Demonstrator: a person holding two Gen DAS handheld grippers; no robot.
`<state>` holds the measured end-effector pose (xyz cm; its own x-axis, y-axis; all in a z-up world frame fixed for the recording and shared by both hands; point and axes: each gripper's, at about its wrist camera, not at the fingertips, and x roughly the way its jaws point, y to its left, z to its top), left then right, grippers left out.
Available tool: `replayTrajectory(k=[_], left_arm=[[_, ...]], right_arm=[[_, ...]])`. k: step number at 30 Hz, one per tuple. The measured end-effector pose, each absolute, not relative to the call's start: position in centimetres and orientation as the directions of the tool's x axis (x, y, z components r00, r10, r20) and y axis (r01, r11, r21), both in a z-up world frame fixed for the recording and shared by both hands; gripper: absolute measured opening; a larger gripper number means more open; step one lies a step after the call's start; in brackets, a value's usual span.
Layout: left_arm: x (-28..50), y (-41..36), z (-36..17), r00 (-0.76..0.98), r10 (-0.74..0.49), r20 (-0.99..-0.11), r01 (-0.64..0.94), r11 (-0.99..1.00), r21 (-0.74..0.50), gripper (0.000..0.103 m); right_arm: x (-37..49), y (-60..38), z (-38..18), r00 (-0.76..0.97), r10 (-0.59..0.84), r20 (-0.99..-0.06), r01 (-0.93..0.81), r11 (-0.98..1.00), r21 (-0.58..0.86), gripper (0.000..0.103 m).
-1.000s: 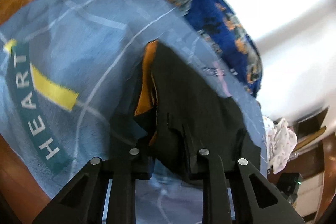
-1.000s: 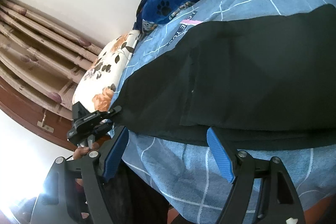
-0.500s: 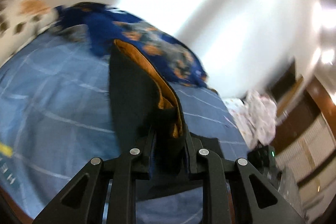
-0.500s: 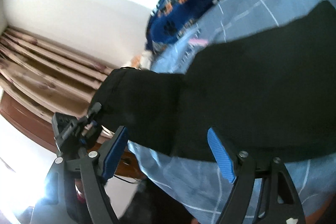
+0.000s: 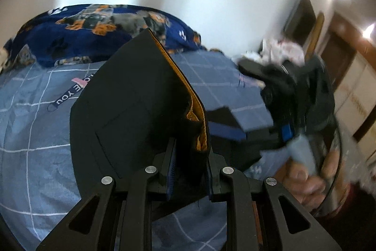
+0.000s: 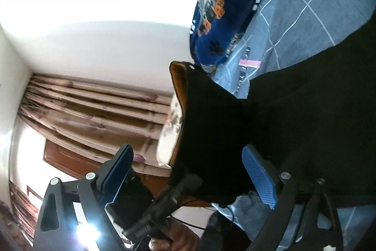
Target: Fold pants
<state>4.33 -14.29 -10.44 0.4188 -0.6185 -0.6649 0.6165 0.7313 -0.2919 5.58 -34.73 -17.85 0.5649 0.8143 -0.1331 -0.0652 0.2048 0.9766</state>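
The black pants (image 5: 131, 114) with an orange inner lining lie on the blue checked bedsheet (image 5: 35, 133). My left gripper (image 5: 189, 171) is shut on one end of the pants and holds it lifted, so the cloth stands up as a flap. In the right wrist view the lifted black flap (image 6: 211, 124) hangs in front of my right gripper (image 6: 188, 175), which is open with its blue pads (image 6: 258, 175) apart; the left gripper passes between them. The right gripper also shows blurred in the left wrist view (image 5: 289, 119).
A dark blue dog-print blanket (image 5: 94, 27) lies along the far side of the bed by the white wall. A floral pillow (image 6: 171, 121) and beige curtains (image 6: 94, 114) are at the head end. A pile of white clothes (image 5: 282, 51) sits past the bed's corner.
My left gripper has lifted the pants end up off the sheet and swung it over toward the right gripper. The right gripper stayed open and tilted upward.
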Motion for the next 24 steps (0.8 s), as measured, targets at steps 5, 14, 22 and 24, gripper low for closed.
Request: replayTrajectory(k=[5, 14, 22, 24], left_arm=[[2.7, -17.3, -12.2, 0.415, -0.571, -0.708, 0.674, 0.716, -0.182, 0.021], [1.1, -19.3, -12.9, 0.467, -0.516, -0.718, 0.707, 0.705, -0.047, 0.066], [1.1, -14.1, -10.4, 0.648, -0.458, -0.609, 0.575, 0.818, -0.003, 0.101], [2.3, -12.8, -11.0, 0.652, -0.427, -0.626, 0.539, 0.842, -0.013, 0.101]], right_arm=[[7.7, -34.6, -18.7, 0.503, 0.834, -0.227, -0.014, 0.270, 0.963, 0.093], [8.7, -34.8, -20.8, 0.443, 0.790, -0.424, 0.055, 0.448, 0.892, 0.017], [5.5, -41.9, -21.5, 0.610, 0.729, -0.310, 0.076, 0.336, 0.939, 0.013], [4.4, -44.0, -21.2, 0.647, 0.702, -0.296, 0.067, 0.335, 0.940, 0.013]])
